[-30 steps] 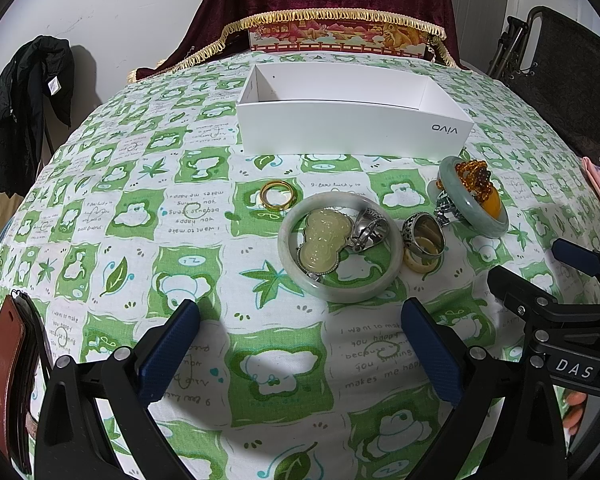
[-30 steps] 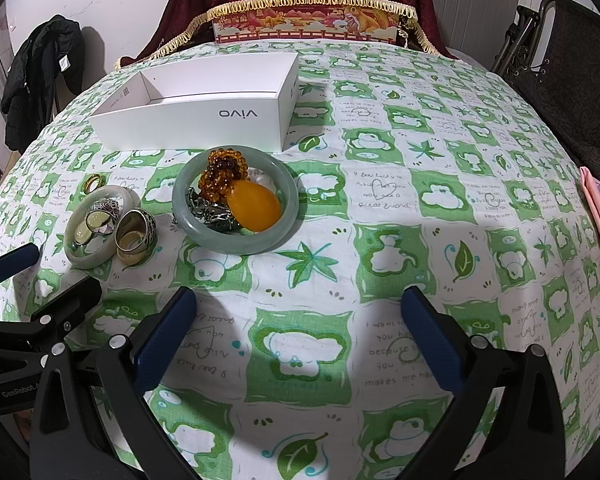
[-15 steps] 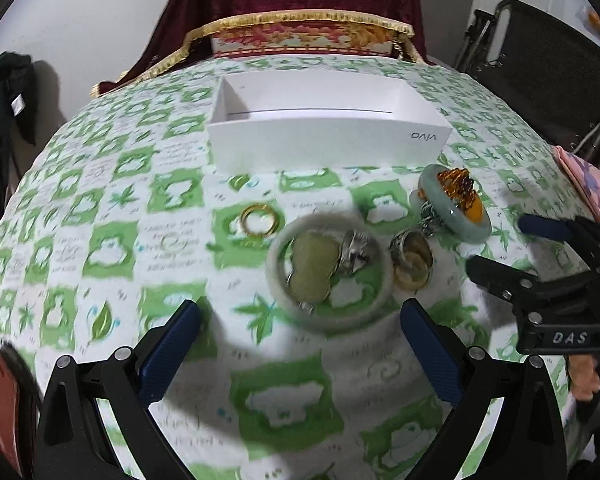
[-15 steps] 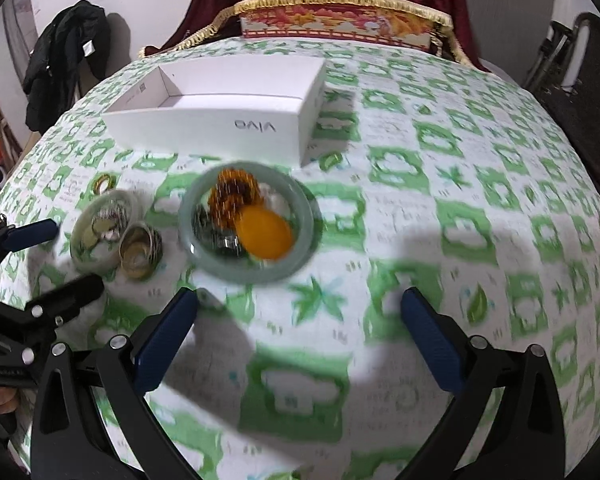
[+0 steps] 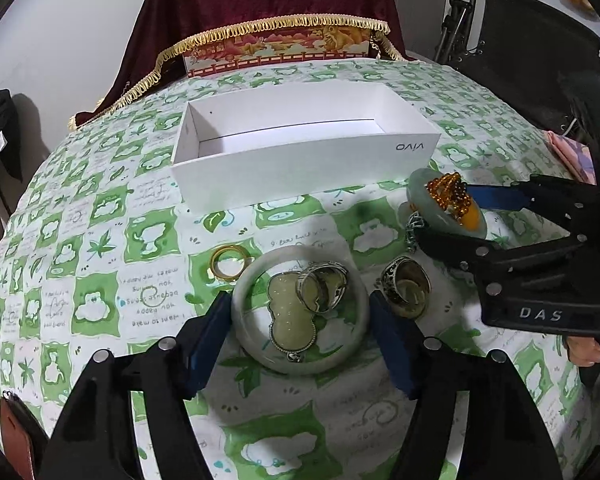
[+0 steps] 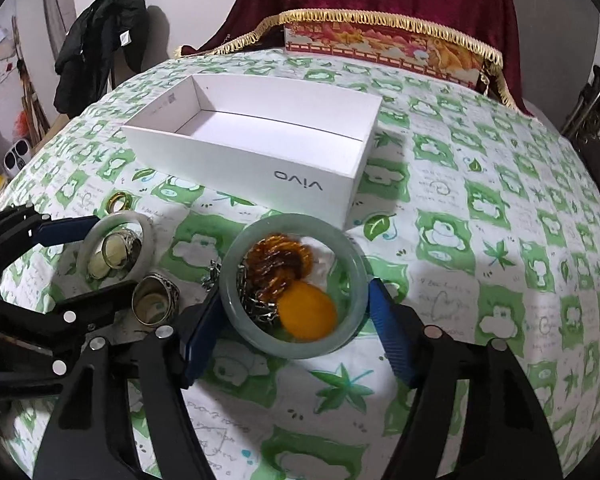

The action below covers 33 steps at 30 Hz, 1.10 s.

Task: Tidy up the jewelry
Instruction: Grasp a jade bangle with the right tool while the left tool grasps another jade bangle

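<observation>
My left gripper [image 5: 300, 320] is open, its blue pads on either side of a pale jade bangle [image 5: 244, 320] that rings a jade gourd pendant [image 5: 288, 320] and a silver ring [image 5: 322, 286]. My right gripper [image 6: 292, 312] is open, straddling a greener jade bangle [image 6: 348, 320] that holds an amber bead bracelet [image 6: 280, 264], an orange stone [image 6: 308, 316] and a silver chain [image 6: 256, 308]. A carved silver ring [image 5: 406, 292] and a gold ring [image 5: 228, 262] lie on the cloth. An open, empty white box [image 5: 300, 172] stands behind.
The table has a green-and-white patterned cloth [image 5: 100, 240]. A red-draped stand with gold fringe [image 5: 276, 36] is behind the box. A black folding chair [image 5: 532, 52] stands at the right and a dark jacket [image 6: 100, 40] hangs at the left.
Both grippers have moved forward and down. Each now has a bangle between its open fingers, where before the jewelry lay well ahead of them.
</observation>
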{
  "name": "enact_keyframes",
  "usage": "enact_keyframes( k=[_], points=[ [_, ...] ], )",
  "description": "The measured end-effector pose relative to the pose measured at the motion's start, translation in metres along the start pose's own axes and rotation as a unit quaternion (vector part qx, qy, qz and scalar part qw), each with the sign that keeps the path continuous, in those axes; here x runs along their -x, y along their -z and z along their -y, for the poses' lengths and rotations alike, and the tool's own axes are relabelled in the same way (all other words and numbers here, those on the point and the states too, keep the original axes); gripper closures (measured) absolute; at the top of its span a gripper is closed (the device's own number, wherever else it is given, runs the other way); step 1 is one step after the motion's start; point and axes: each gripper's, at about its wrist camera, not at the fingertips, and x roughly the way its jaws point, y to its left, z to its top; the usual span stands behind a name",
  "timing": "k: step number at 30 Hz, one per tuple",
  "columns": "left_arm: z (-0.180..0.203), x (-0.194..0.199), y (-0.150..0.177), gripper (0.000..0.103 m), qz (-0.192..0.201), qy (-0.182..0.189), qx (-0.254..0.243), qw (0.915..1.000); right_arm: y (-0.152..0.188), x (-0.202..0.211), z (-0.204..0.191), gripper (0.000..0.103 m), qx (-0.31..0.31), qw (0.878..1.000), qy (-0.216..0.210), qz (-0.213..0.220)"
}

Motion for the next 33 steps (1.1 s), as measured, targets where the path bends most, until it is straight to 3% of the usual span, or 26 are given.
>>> enact_keyframes(
  k=[4, 10, 11, 13, 15, 17, 19, 21, 23, 27, 33],
  points=[
    [-0.012, 0.007, -0.001, 0.033, 0.015, 0.031, 0.024, 0.9991, 0.001, 0.003, 0.005, 0.035, -0.013, 1.000, -0.019, 0.006],
    [-0.018, 0.021, 0.000, 0.033, 0.050, 0.037, 0.040, 0.9972, 0.002, 0.012, 0.011, 0.036, -0.032, 0.998, -0.040, 0.030],
    [-0.017, 0.022, 0.000, 0.033, 0.054, 0.034, 0.038, 0.9972, 0.003, 0.014, 0.012, 0.040, -0.033, 0.998, -0.040, 0.036],
    [-0.015, 0.026, -0.001, 0.033, 0.061, 0.034, 0.037, 0.9969, 0.003, 0.016, 0.014, 0.077, -0.040, 0.998, -0.035, 0.040],
    [-0.015, 0.029, -0.001, 0.033, 0.064, 0.038, 0.039, 0.9965, 0.003, 0.011, 0.023, 0.077, -0.062, 0.995, -0.077, 0.029],
    [-0.015, 0.029, -0.001, 0.033, 0.063, 0.038, 0.039, 0.9965, 0.003, 0.008, 0.026, 0.077, -0.070, 0.993, -0.091, 0.020],
    [-0.014, 0.028, 0.000, 0.033, 0.060, 0.039, 0.038, 0.9967, 0.003, 0.008, 0.026, 0.062, -0.071, 0.993, -0.088, 0.019],
    [-0.013, 0.027, 0.001, 0.033, 0.058, 0.039, 0.037, 0.9968, 0.003, 0.009, 0.026, 0.035, -0.068, 0.993, -0.090, 0.017],
    [-0.013, 0.027, 0.002, 0.033, 0.058, 0.041, 0.037, 0.9968, 0.004, 0.014, 0.024, 0.021, -0.061, 0.995, -0.077, 0.026],
    [-0.014, 0.027, 0.002, 0.033, 0.059, 0.044, 0.040, 0.9965, 0.008, 0.025, 0.020, 0.019, -0.050, 0.993, -0.102, 0.043],
    [-0.016, 0.025, 0.002, 0.033, 0.056, 0.046, 0.044, 0.9964, -0.007, 0.015, 0.007, 0.019, -0.020, 0.995, -0.088, 0.040]
  ],
)
